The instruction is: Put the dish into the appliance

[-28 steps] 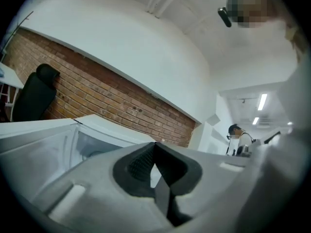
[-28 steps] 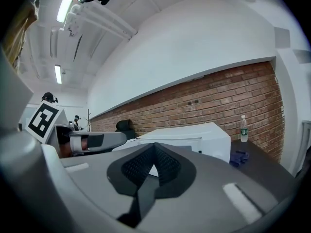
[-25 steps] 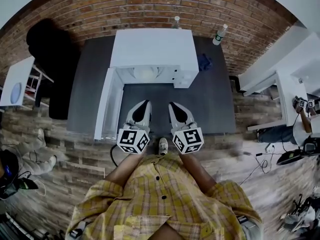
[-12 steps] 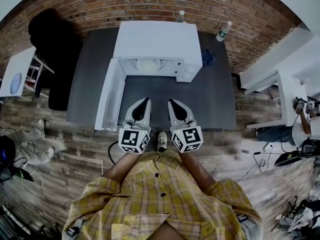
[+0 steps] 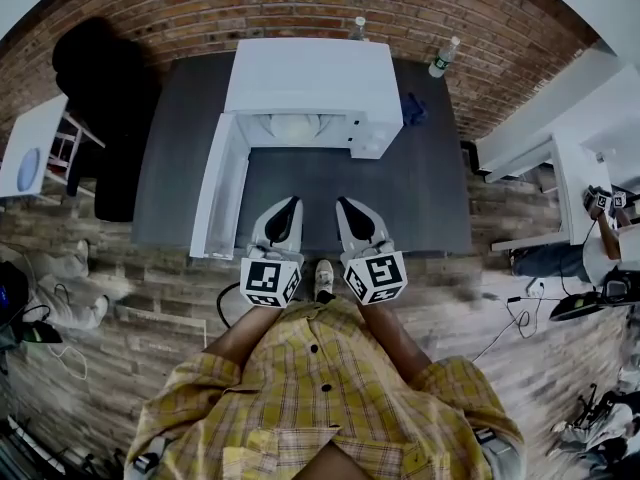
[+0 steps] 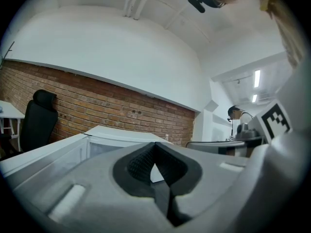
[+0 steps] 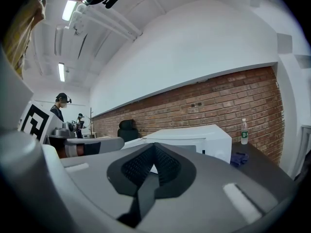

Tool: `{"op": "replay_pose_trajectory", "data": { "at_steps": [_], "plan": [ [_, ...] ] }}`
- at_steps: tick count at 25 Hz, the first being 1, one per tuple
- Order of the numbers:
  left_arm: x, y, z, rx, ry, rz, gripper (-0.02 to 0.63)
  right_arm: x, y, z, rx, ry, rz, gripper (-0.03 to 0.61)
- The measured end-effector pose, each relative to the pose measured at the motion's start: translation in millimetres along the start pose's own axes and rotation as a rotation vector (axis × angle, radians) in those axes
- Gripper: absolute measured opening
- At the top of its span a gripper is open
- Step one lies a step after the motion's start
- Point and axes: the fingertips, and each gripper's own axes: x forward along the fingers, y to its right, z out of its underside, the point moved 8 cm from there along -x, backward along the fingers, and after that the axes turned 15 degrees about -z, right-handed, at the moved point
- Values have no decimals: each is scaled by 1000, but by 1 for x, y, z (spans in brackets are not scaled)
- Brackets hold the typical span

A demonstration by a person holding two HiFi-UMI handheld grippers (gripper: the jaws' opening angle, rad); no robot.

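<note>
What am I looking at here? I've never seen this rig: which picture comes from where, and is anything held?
No robot: a person holds a two-jaw gripper in each hand. The head view looks down from the person's head; the other two cameras ride on the grippers. The left gripper and right gripper are both shut and empty, near the front edge of the dark table. On the table stands a white microwave, its door swung open; a pale round shape inside may be the dish. A bottle and a blue cloth sit to its right.
</note>
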Motion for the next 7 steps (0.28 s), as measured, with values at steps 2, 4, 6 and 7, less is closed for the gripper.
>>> {"op": "replay_pose_trajectory", "data": {
  "at_steps": [2,4,6,7],
  "plan": [
    [0,0,2,-5,-8,-1,-2,-1,0,0,-3,-1,2,3],
    [0,0,3,-7,-11,-1,-2,-1,1,1,-5,-1,3,3],
    [-1,0,4,-9,-12,0,-1,-2,1,1,-3,1,4,3],
    [-1,0,4,-9,-12,0,-2,-2,1,1,-2,3,5,3]
  ]
}}
